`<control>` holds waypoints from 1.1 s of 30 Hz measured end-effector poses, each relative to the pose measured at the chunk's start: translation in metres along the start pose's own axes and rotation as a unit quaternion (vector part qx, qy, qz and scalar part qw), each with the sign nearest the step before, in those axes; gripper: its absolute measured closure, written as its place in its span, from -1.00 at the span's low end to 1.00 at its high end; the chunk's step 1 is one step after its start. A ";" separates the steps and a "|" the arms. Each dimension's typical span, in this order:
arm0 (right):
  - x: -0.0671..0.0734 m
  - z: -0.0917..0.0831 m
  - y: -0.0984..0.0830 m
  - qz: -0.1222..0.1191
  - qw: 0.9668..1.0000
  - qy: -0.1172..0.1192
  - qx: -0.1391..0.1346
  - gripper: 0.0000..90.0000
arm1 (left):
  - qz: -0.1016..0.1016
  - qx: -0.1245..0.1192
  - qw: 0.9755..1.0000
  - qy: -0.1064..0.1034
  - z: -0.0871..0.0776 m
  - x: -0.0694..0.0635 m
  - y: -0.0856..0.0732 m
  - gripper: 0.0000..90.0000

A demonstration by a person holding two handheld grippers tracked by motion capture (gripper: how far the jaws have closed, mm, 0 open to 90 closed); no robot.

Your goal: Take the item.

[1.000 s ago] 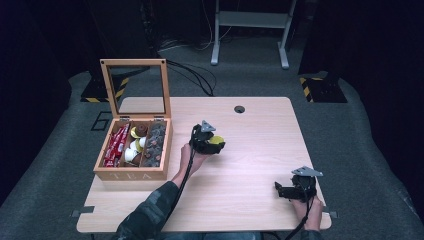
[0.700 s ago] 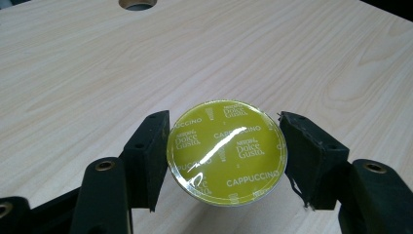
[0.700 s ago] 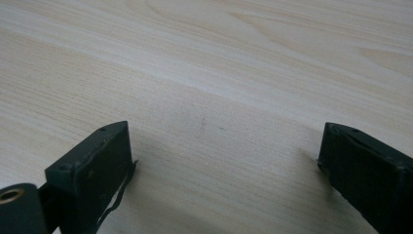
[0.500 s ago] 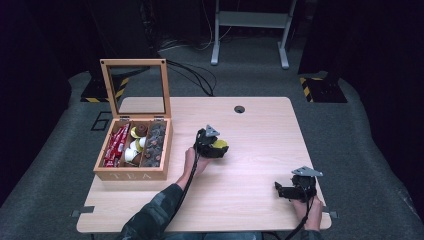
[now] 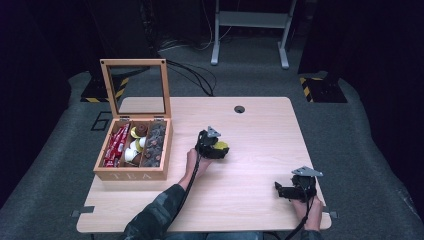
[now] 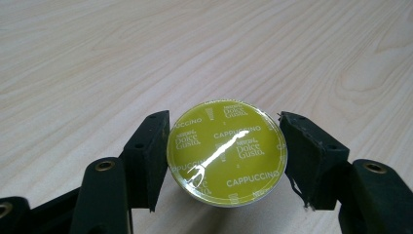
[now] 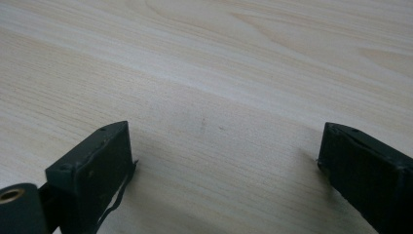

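The right gripper rests near the table's near right edge, its jaws wide apart with nothing between them. The left gripper pinches a round, shiny yellow-green coffee capsule over mid-table. The open wooden tea box lies to its left, nearer this hand.
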State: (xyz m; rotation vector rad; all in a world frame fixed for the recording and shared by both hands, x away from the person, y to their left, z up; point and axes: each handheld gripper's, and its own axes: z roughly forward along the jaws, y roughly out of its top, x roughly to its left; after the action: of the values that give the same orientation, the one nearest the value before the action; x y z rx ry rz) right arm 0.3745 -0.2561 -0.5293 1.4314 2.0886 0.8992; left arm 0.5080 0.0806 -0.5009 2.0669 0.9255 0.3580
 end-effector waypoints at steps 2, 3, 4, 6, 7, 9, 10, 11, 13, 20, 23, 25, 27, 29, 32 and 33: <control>0.000 0.000 0.000 -0.001 1.000 0.001 -0.001 -0.89 | 0.001 -0.001 1.000 -0.003 0.001 -0.001 -0.001 -0.16; 0.000 0.000 0.000 -0.001 1.000 0.001 -0.002 -0.88 | 0.001 -0.001 1.000 -0.004 0.002 -0.002 -0.001 -0.16; 0.000 0.000 0.000 -0.001 1.000 0.000 -0.001 -0.88 | 0.001 0.001 1.000 -0.004 0.002 -0.002 -0.002 -0.16; 0.000 0.000 0.000 -0.001 1.000 0.000 -0.001 -0.88 | 0.002 0.003 1.000 -0.005 0.003 -0.002 -0.003 -0.16; 0.000 0.000 0.000 -0.001 1.000 0.000 -0.001 -0.88 | 0.001 0.004 1.000 -0.005 0.004 -0.002 -0.003 -0.16; 0.000 0.000 0.000 0.001 1.000 0.000 -0.002 -0.88 | 0.000 0.005 1.000 -0.005 0.004 -0.001 -0.004 -0.17; 0.000 0.000 0.000 -0.002 1.000 -0.001 -0.002 -0.88 | 0.000 0.003 1.000 -0.006 0.004 -0.001 -0.004 -0.17; 0.000 0.000 0.000 -0.002 1.000 -0.001 -0.002 -0.88 | 0.000 0.003 1.000 -0.005 0.004 -0.001 -0.004 -0.17; 0.000 0.000 0.000 -0.001 1.000 0.000 -0.001 -0.88 | 0.000 0.003 1.000 -0.006 0.003 0.000 -0.005 -0.17; 0.000 0.000 0.000 -0.002 1.000 -0.001 -0.002 -0.88 | -0.003 0.011 1.000 -0.016 0.000 0.001 -0.006 -0.25; 0.001 0.000 0.000 0.001 1.000 -0.001 -0.002 -0.88 | 0.001 0.015 1.000 -0.018 -0.003 -0.001 -0.006 -0.40; 0.000 0.000 0.000 -0.003 1.000 -0.001 -0.001 -0.88 | -0.006 0.016 1.000 -0.019 -0.007 -0.001 -0.007 -0.49; 0.001 0.000 0.000 0.001 1.000 -0.001 -0.002 -0.88 | -0.008 0.016 1.000 -0.018 -0.010 -0.001 -0.007 -0.58; 0.000 0.000 0.000 -0.003 1.000 -0.002 -0.001 -0.88 | -0.015 0.013 1.000 -0.019 -0.014 -0.002 -0.007 -0.64; 0.001 0.000 0.000 -0.002 1.000 -0.001 -0.002 -0.88 | -0.015 0.010 1.000 -0.022 -0.022 -0.004 -0.007 -0.70; 0.001 0.000 0.000 -0.001 1.000 -0.001 -0.002 -0.88 | -0.017 0.011 1.000 -0.024 -0.025 -0.004 -0.006 -0.74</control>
State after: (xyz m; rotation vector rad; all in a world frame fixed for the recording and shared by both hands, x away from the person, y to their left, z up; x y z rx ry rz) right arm 0.3740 -0.2555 -0.5294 1.4280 2.0842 0.9002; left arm 0.4884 0.0943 -0.4899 2.0681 0.9371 0.2804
